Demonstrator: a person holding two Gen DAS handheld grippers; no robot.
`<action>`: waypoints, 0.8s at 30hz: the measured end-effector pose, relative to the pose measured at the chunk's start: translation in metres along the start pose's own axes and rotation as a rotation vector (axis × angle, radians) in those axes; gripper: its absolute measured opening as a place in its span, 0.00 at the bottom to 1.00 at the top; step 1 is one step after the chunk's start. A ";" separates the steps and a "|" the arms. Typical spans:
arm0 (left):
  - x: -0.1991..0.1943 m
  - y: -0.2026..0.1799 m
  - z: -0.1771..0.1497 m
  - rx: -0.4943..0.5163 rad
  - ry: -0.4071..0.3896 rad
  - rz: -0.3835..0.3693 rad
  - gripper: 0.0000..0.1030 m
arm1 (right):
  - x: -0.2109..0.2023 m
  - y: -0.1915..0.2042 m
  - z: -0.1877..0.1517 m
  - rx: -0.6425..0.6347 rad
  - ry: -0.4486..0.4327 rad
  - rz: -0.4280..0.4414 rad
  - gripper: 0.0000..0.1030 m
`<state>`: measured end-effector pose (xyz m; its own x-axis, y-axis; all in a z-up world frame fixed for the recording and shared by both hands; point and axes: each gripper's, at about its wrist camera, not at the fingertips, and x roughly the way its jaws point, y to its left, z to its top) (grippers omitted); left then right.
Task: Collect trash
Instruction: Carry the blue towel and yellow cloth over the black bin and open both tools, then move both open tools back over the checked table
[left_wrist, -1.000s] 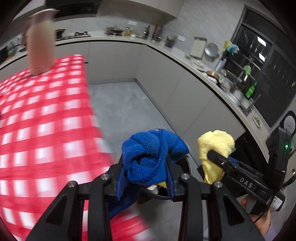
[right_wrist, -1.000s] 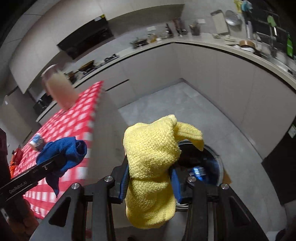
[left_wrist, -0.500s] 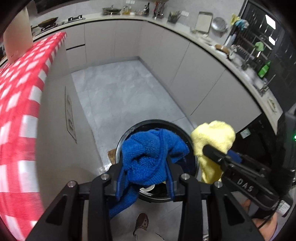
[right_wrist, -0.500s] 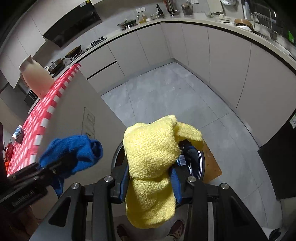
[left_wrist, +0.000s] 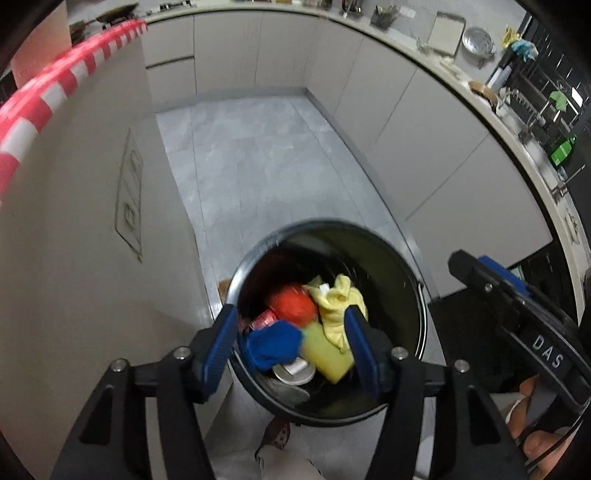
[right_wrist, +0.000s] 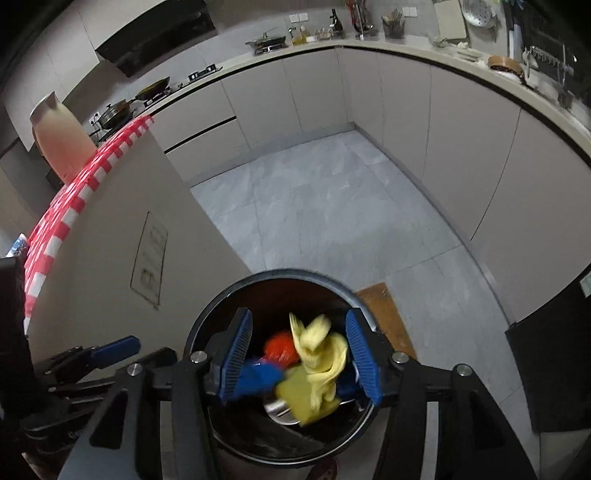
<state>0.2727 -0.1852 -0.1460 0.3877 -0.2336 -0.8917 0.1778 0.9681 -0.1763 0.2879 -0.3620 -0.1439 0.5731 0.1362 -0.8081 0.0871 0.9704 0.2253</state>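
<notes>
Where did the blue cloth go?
In the left wrist view the blue cloth lies inside the black bin on the floor, just left of the yellow cloth and below a red-orange ball-like thing.

Your matte-black two-finger left gripper (left_wrist: 291, 345) shows ribbed blue pads, silver screws; the right gripper (right_wrist: 299, 360) matches, lettered "DAS".

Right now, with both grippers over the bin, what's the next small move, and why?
Probably lift both grippers straight up and away. The left gripper and right gripper have just been opening and nothing is pinched between their pads. The blue cloth and yellow cloth are already inside the black bin with the other trash, so nothing seems left to do here.
</notes>
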 end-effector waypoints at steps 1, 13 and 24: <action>-0.004 -0.002 0.002 0.005 -0.010 0.004 0.60 | -0.003 -0.003 0.001 0.009 -0.007 0.004 0.54; -0.059 -0.002 0.008 0.055 -0.056 -0.042 0.60 | -0.022 0.010 -0.007 0.054 0.015 0.005 0.54; -0.124 0.024 -0.003 0.133 -0.081 -0.161 0.60 | -0.064 0.050 -0.030 0.135 0.026 -0.043 0.54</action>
<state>0.2263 -0.1325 -0.0410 0.4151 -0.3959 -0.8191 0.3593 0.8985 -0.2522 0.2311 -0.3158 -0.0975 0.5453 0.1023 -0.8320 0.2209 0.9399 0.2604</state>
